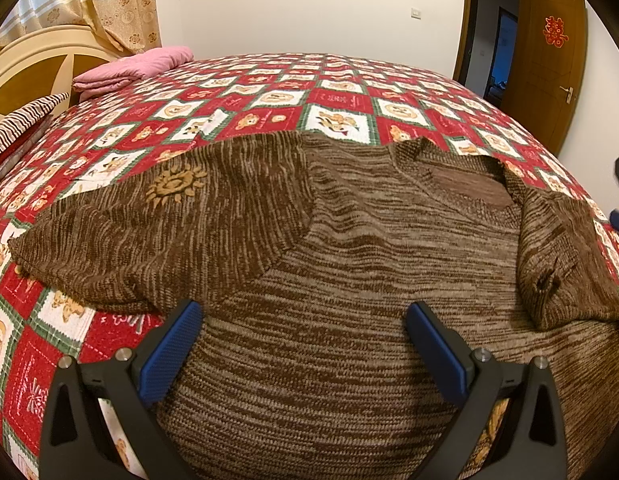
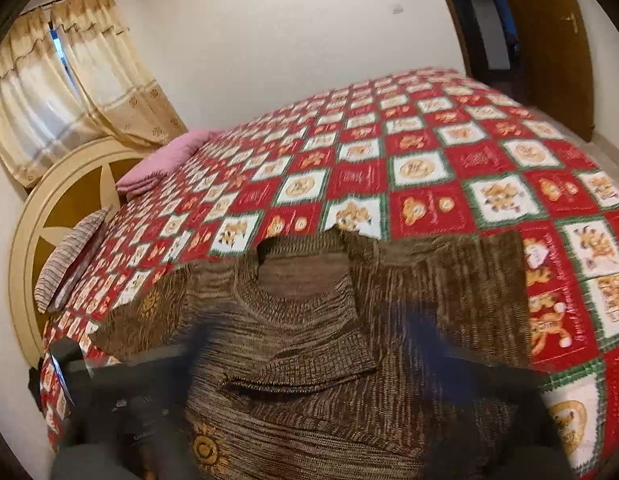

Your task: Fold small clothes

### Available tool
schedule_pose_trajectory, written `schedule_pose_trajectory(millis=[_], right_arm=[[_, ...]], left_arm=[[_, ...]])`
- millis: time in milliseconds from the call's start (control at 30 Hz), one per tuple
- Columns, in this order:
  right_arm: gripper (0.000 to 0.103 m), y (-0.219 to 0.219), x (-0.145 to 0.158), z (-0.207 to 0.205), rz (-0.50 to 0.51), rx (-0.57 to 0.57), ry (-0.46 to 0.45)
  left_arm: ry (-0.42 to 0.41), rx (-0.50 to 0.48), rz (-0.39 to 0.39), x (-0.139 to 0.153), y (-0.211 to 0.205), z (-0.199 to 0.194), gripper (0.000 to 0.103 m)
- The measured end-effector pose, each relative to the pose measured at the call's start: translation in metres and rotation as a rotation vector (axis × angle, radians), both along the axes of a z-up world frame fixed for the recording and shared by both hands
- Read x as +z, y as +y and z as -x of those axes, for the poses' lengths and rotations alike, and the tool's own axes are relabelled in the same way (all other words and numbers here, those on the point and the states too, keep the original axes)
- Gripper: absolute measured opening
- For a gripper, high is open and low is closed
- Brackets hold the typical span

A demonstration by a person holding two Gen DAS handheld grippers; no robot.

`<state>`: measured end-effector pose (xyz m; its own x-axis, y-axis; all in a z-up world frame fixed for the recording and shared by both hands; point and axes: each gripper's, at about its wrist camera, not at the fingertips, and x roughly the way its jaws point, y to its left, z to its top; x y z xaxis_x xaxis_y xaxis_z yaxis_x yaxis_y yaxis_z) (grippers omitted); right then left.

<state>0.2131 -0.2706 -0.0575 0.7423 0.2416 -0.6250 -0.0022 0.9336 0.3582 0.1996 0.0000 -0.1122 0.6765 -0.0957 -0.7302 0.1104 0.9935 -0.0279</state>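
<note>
Sweater (image 1: 349,280) lies flat, neckline toward the wall; both grippers' jaws spread.

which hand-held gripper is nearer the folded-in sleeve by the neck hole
Right. The right hand-held gripper hangs just over that folded sleeve; the left hand-held gripper is over the sweater's body, sleeve off to its right.

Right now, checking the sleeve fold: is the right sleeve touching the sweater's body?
Touching. The left wrist view shows the right sleeve folded inward, lying flat on the sweater body with no gap.
</note>
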Motion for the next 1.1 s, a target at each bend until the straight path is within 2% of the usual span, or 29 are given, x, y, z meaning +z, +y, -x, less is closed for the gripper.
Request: schedule_pose_trajectory(millis=[67,167,200,233,267,300,400,467,500,567,633,667,700,733,767,800,833,900,967,1033,1100], right_arm=[[0.102,-0.003,-0.014,-0.012,-0.020,-0.010,0.082],[0.100,0.003,-0.032,-0.021,-0.022,0.024,0.136],[0.090,0.006,-0.038,-0.023,0.000,0.035,0.154],[0.068,0.009,-0.045,-0.025,0.018,0.040,0.172],[0.056,0.011,-0.049,-0.027,0.026,0.042,0.181],[0.038,0.011,-0.053,-0.028,0.033,0.035,0.190],[0.036,0.010,-0.057,-0.029,0.045,0.026,0.185],[0.011,0.014,-0.053,-0.030,0.079,0.035,0.184],[0.005,0.017,-0.050,-0.030,0.092,0.039,0.182],[0.005,0.022,-0.040,-0.034,0.081,0.055,0.160],[0.006,0.025,-0.035,-0.041,-0.009,0.081,0.132],[0.006,0.026,-0.035,-0.049,-0.119,0.123,0.109],[0.014,0.026,-0.037,-0.054,-0.211,0.157,0.102],[0.040,0.026,-0.040,-0.059,-0.282,0.175,0.105],[0.054,0.025,-0.042,-0.061,-0.320,0.174,0.102],[0.064,0.025,-0.042,-0.059,-0.326,0.168,0.088],[0.064,0.024,-0.040,-0.056,-0.317,0.160,0.075],[0.064,0.020,-0.035,-0.042,-0.238,0.121,0.087],[0.059,0.014,-0.027,-0.022,-0.109,0.068,0.095],[0.036,0.010,-0.020,0.006,0.061,0.035,0.093],[0.032,0.002,-0.026,0.029,0.177,0.031,0.131]], left_arm=[[0.000,0.000,-0.001,0.000,-0.001,0.000,0.103],[0.000,-0.001,0.000,0.000,0.000,0.000,0.103],[0.000,-0.001,-0.001,0.000,0.000,0.000,0.103],[0.000,-0.001,-0.001,0.000,0.000,0.000,0.103],[0.000,-0.002,-0.001,0.000,0.000,0.000,0.103],[0.000,-0.002,0.000,0.000,-0.001,0.000,0.103],[0.000,-0.002,-0.001,0.000,0.000,0.000,0.103],[0.000,-0.003,0.000,0.000,-0.001,0.000,0.103],[0.000,-0.003,0.000,0.000,-0.001,0.000,0.103],[-0.001,-0.005,0.002,0.000,-0.001,-0.001,0.103],[-0.001,-0.006,0.002,0.000,-0.001,-0.001,0.103],[-0.001,-0.006,0.001,0.000,-0.002,-0.001,0.103],[-0.001,-0.006,0.001,0.000,-0.001,-0.001,0.103],[-0.001,-0.007,0.000,0.000,-0.001,-0.001,0.103],[-0.001,-0.007,0.001,0.000,-0.001,-0.001,0.103],[-0.001,-0.007,0.001,0.000,-0.001,-0.001,0.103],[-0.001,-0.008,0.002,0.000,-0.001,-0.001,0.103],[-0.002,-0.008,0.003,0.000,-0.002,-0.001,0.103],[-0.001,-0.008,0.002,0.000,-0.001,-0.001,0.103],[-0.001,-0.008,0.001,0.000,-0.001,0.000,0.103],[0.000,-0.008,-0.003,0.000,-0.002,-0.001,0.103]])
